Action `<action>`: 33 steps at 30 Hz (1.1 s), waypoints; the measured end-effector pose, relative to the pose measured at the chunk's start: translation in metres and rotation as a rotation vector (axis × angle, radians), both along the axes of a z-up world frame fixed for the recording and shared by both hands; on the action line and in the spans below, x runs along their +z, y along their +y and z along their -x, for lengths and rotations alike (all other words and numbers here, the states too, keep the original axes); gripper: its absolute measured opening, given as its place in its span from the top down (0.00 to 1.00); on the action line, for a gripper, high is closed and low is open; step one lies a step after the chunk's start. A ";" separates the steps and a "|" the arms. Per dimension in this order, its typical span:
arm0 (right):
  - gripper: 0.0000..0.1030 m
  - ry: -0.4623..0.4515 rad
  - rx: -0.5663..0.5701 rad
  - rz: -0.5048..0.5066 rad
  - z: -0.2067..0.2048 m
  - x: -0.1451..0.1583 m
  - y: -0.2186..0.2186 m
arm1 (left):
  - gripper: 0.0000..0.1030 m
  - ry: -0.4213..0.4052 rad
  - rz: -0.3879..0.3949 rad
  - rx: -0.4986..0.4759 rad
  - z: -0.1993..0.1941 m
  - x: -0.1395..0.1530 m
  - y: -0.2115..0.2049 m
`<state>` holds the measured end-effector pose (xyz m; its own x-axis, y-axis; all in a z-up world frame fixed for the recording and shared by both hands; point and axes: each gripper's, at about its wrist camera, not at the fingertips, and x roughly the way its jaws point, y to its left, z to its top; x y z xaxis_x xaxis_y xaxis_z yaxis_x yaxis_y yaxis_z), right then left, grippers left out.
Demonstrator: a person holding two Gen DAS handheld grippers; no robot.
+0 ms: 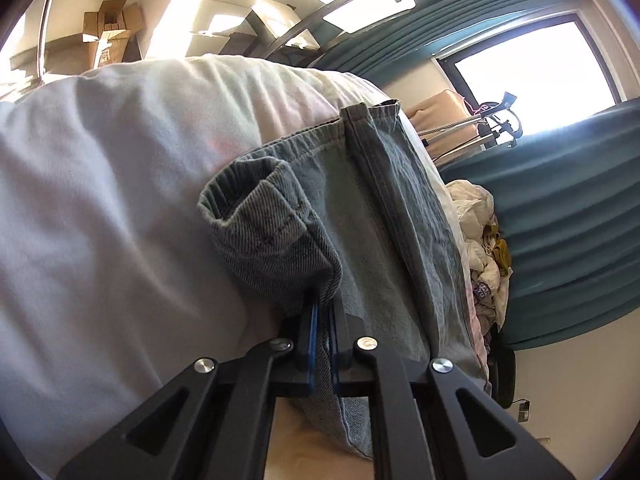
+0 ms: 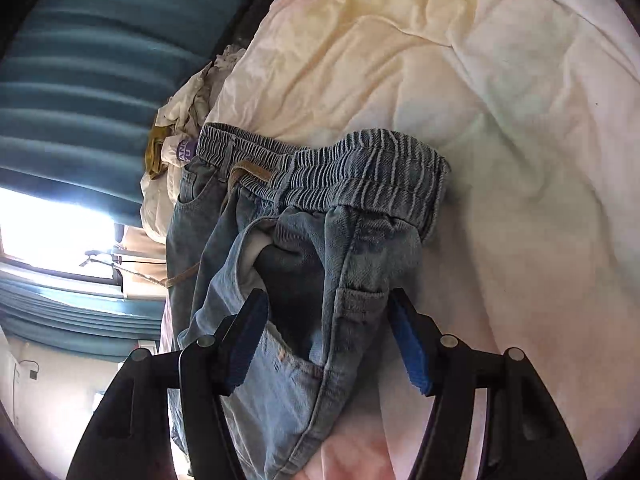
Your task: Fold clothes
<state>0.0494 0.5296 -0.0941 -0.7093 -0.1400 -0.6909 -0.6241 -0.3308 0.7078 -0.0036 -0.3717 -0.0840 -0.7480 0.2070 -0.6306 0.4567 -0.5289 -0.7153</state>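
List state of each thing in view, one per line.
jeans: unfolded, lying on the bed, waistband bunched, a pocket gaping
jeans hem: pinched and lifted by the left gripper, fingers shut on it
right gripper: open, fingers either side of the denim near the pocket
bedsheet: wrinkled
clothes pile: heaped, unfolded
curtains: partly drawn

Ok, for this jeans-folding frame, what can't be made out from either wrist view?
- Left gripper pads: bunched jeans cover the tips in the left wrist view.
- Jeans legs: cut off by the bottom edge, right wrist view.
- Right gripper: denim lies between its pads; contact unclear.
- Clothes pile: print too small.
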 end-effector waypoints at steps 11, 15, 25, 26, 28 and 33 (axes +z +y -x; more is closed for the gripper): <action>0.85 0.061 -0.017 -0.332 -0.003 0.051 -0.007 | 0.97 0.087 0.043 0.103 -0.009 0.052 -0.019; 0.85 0.105 0.004 -0.362 -0.001 0.075 -0.015 | 0.97 0.082 0.051 0.103 0.011 0.066 -0.023; 0.85 0.051 0.138 -0.430 0.105 0.132 0.004 | 0.97 0.091 0.199 0.063 0.129 0.122 -0.001; 0.85 0.044 0.145 -0.425 0.121 0.136 0.008 | 0.97 0.090 0.208 0.060 0.145 0.125 0.002; 0.85 0.025 0.151 -0.413 0.153 0.141 0.014 | 0.97 0.087 0.237 0.055 0.178 0.132 0.007; 0.85 -0.008 0.176 -0.434 0.244 0.139 0.022 | 0.97 0.062 0.341 0.035 0.272 0.144 0.025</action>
<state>-0.1943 0.5514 0.0447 -0.6953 0.0451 -0.7173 -0.5368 -0.6963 0.4765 -0.2751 -0.3469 0.0597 -0.7902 -0.0336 -0.6119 0.4394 -0.7271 -0.5275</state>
